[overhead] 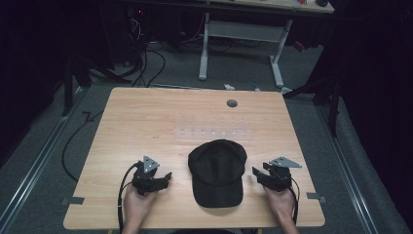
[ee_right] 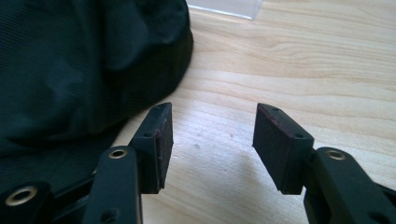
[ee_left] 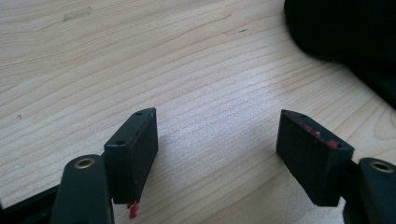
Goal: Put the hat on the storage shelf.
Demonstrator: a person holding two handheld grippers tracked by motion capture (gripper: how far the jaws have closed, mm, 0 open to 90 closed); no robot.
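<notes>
A black cap lies flat on the wooden table, brim toward the near edge. My left gripper rests on the table to the cap's left, jaws open over bare wood; the cap shows at the upper right of the left gripper view. My right gripper sits to the cap's right, open with nothing between its jaws. The cap's crown lies just beside its left finger in the right gripper view.
A clear plastic strip lies flat beyond the cap, and a grey round cable port sits near the far edge. A second desk's white legs stand behind the table. Cables trail on the floor at the left.
</notes>
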